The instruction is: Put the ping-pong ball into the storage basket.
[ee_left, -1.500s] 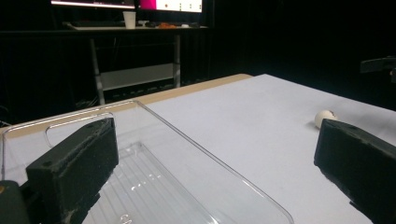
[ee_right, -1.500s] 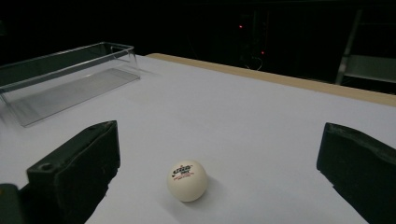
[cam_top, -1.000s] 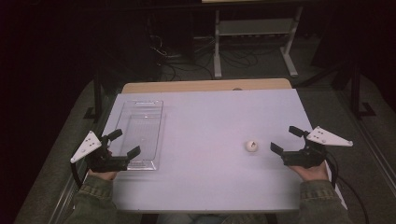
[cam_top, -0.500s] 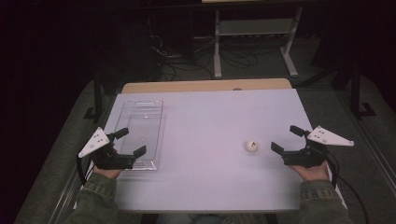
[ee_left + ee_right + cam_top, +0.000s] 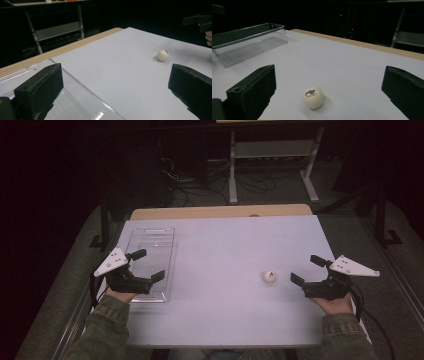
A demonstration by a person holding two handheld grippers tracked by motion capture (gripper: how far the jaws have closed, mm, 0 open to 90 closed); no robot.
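The left gripper (image 5: 148, 265) is held low over the table's left edge, jaws spread wide and pointing toward the right side. The right gripper (image 5: 307, 270) sits near the right edge, jaws equally wide apart, aimed left toward the table's middle. Both forearms, in olive sleeves, come in from the near edge, wrists level.
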